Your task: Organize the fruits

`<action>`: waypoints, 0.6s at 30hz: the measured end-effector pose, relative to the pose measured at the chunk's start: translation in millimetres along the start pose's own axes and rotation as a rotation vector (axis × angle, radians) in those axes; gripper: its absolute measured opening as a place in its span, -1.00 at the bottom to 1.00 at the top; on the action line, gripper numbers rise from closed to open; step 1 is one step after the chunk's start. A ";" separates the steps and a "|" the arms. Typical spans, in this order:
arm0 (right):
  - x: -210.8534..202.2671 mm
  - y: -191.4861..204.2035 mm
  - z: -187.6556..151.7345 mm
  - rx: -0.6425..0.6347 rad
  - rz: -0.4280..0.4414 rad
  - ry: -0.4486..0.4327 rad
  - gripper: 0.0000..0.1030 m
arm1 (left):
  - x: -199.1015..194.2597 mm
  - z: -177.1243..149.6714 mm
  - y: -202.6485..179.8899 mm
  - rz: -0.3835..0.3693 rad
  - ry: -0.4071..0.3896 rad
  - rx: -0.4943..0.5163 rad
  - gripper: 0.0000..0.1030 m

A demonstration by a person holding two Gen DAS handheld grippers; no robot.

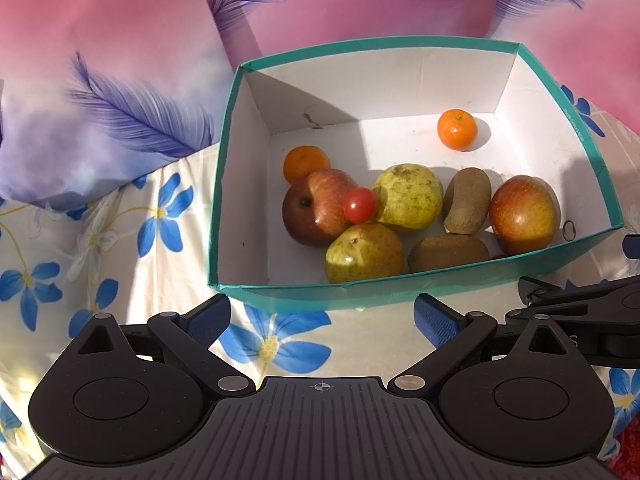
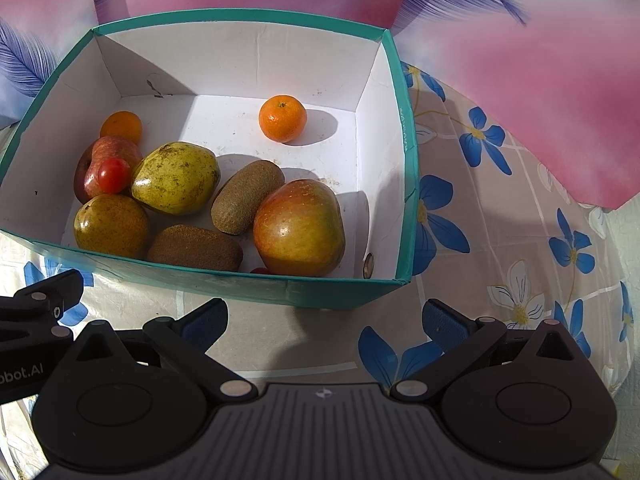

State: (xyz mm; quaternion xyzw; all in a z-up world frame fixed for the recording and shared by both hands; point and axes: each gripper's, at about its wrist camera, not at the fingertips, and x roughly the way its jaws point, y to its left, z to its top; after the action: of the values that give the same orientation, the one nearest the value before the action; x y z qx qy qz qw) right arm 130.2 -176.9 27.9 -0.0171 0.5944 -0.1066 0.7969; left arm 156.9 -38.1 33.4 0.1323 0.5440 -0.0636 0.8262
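Fruit (apples, pears, kiwis, mandarins) already filled the teal box point(image 2: 280, 288); both grippers point(image 1: 322, 316) point(image 2: 324, 320) hovered apart, empty, nothing visibly left.

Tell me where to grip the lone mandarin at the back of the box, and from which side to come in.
Grip the mandarin across its round middle, coming down from above. It sits apart from the other fruit on the bare floor of the box, stem end up, so fingers have room on both sides, while the tall walls probably block a level approach. The right gripper is open and looks the closer one.
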 end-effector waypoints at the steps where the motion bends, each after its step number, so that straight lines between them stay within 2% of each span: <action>1: 0.0 -0.2 0.0 0.000 0.000 0.000 1.00 | -0.2 0.0 0.4 0.000 0.000 -0.001 0.96; 18: -5.3 5.3 0.0 -0.004 -0.009 -0.009 1.00 | -0.7 -2.4 4.2 0.007 -0.010 -0.010 0.96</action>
State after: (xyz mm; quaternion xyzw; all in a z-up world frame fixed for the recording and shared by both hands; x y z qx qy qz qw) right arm 129.6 -170.7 32.1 -0.0221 0.5908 -0.1090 0.7991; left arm 155.5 -33.4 33.7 0.1297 0.5398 -0.0588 0.8297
